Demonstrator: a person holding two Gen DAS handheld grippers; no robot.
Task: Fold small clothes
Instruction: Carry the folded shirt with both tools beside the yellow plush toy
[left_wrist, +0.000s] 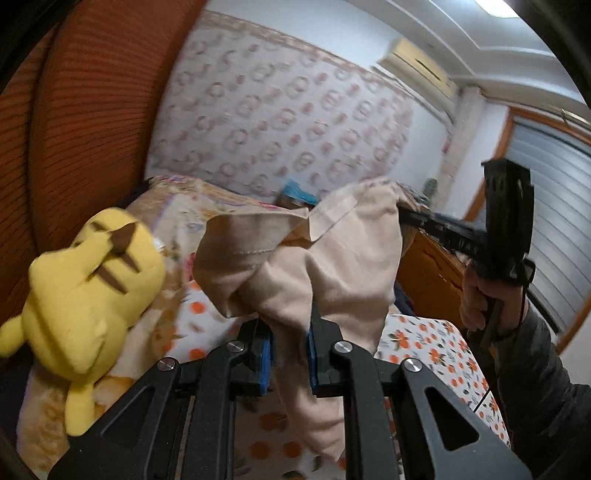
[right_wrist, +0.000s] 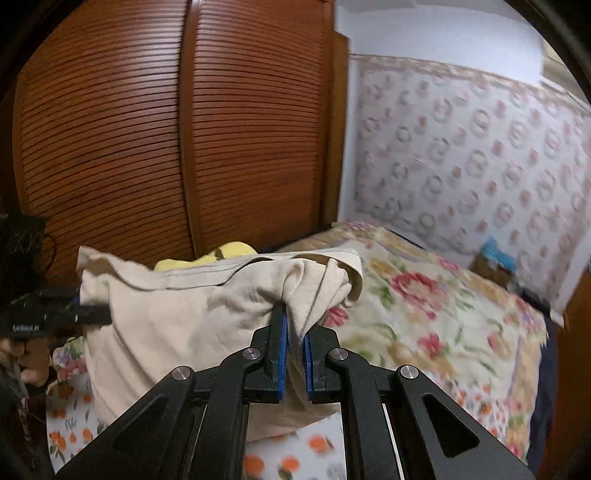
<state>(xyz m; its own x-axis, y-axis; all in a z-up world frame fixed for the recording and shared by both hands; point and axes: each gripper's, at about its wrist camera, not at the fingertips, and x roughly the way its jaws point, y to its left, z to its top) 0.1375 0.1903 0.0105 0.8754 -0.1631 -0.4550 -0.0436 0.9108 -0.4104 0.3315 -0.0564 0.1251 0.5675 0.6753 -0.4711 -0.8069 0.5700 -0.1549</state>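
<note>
You hold the beige garment (right_wrist: 177, 314) in the air above the bed (right_wrist: 424, 314), stretched between your two claws. Your left claw (left_wrist: 290, 343) is clamped narrow on one bunched corner, and your right claw (right_wrist: 293, 332) is pinched nearly closed on the other. The top hem runs straight across from one claw to the other, and the rest hangs below that line. A yellow plush toy (left_wrist: 88, 295) lies just left of the cloth, so lower it onto the orange-flowered sheet (left_wrist: 436, 343) nearer you.

Yellow plush toy (left_wrist: 85, 295) left of gripper (left_wrist: 290, 332)
</note>
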